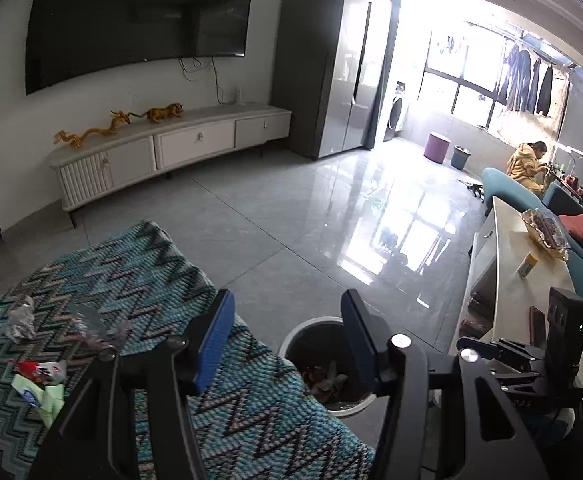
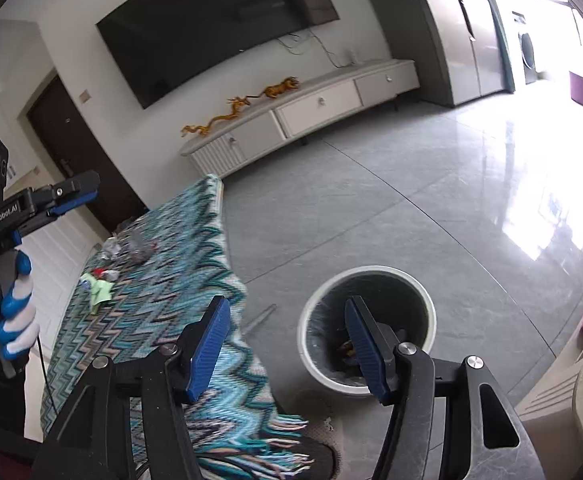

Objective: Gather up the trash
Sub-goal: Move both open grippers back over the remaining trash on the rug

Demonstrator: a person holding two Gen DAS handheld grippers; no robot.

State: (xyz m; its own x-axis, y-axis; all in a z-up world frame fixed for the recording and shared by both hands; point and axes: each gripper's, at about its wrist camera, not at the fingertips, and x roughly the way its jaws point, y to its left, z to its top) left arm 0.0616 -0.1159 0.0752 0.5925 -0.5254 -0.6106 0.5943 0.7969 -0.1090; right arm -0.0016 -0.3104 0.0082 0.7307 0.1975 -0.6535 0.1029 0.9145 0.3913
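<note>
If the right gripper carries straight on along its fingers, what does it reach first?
Probably the round white-rimmed trash bin on the grey tiled floor, just right of the blue zigzag-patterned cloth. The right gripper is open and empty; depth is uncertain.

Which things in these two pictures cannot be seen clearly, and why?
- Trash bin contents: left wrist view, partly hidden by the left gripper; right wrist view, too dark and partly behind the right gripper.
- Wrappers on the cloth: too small to read.
- Balcony: overexposed.
</note>
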